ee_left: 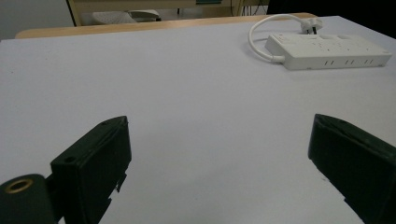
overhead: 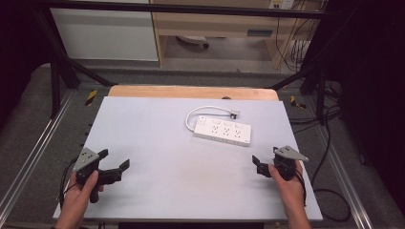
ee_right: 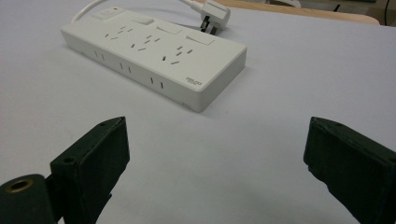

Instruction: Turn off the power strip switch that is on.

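A white power strip [overhead: 223, 130] lies flat on the pale tabletop [overhead: 157, 157], sockets facing up. In the high view its long axis runs nearly across the tabletop, with the right end tipped slightly toward the person. The switch end, where the cable leaves, points to the person's left; the plain end points right. The white cable [overhead: 198, 112] loops out from the switch end, curves behind the strip on its far side, and ends in a plug [overhead: 234, 114] lying just beyond the strip's middle, close to it but apart from it.

The left tongs [overhead: 114, 160] sit well to the near left of the strip, held in the person's left hand [overhead: 81, 191]. Their jaws stand wide apart with nothing between them; in the left gripper view bare tabletop shows across the gap, and the strip lies far off at upper right.

The right tongs [overhead: 263, 160] sit near the strip's plain end, on its near right side, held in the right hand [overhead: 286, 183]. Their jaws are likewise spread wide and released. In the right gripper view the strip [ee_right: 154, 53] lies ahead of the jaws, clear of both, its near corner pointing toward the gap.

Neither pair of tongs touches the strip, cable or plug.
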{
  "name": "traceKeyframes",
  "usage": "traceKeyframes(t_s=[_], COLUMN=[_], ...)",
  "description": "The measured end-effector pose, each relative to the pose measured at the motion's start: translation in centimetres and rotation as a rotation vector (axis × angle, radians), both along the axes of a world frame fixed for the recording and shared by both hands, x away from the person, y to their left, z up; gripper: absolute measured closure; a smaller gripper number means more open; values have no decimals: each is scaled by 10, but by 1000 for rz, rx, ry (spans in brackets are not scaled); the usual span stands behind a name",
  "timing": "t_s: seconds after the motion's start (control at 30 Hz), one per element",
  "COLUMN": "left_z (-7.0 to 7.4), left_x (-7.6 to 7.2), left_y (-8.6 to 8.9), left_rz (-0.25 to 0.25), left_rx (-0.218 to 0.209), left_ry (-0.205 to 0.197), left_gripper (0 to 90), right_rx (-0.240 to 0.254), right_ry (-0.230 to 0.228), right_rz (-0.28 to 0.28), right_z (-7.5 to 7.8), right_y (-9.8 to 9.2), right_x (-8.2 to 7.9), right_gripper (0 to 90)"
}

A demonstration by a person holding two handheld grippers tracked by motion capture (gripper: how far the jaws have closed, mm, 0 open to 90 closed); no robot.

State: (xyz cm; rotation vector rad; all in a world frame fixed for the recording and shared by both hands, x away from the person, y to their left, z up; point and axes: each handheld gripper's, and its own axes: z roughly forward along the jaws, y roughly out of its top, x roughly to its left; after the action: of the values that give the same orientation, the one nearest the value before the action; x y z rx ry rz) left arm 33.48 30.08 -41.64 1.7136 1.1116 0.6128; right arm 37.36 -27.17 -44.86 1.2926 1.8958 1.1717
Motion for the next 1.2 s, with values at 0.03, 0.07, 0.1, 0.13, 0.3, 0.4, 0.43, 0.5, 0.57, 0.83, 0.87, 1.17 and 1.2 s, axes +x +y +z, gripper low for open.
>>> traceKeyframes(t_s=[0.03,0.07,0.1,0.13,0.3,0.4,0.43,0.5,0.57,0.83,0.87,1.17,1.2], left_z=[0,-1,-1,-1,-1,-1,-1,-1,-1,-1,-2,1,1], left_x=[0,1,1,1,1,1,1,1,1,2,2,-1,-1], left_y=[0,0,0,0,0,0,1,0,0,-1,-2,-2,-2], left_rz=[3,5,6,7,10,6,5,5,4,-1,-4,-15,-16], left_rx=[3,4,10,12,7,4,4,2,5,1,2,8,10], left_ry=[1,4,5,5,5,6,5,4,6,7,8,-3,-6], left_gripper=[59,59,60,60,60,60,60,60,60,60,60,58,57], right_rx=[0,5,11,11,18,10,10,10,12,26,26,31,28], right_ry=[0,-1,-4,-4,3,-3,-3,-3,-6,-40,-40,-34,-32], right_rz=[0,3,6,6,0,3,3,6,6,29,29,54,60], right_z=[0,1,1,1,1,1,1,2,2,8,8,13,14], right_y=[0,0,-1,-1,-2,0,0,1,0,2,2,5,7], right_x=[0,0,-1,-1,-1,-1,-1,-1,-1,-2,-2,-3,-3], right_gripper=[73,73,73,73,73,72,72,68,68,61,61,42,38])
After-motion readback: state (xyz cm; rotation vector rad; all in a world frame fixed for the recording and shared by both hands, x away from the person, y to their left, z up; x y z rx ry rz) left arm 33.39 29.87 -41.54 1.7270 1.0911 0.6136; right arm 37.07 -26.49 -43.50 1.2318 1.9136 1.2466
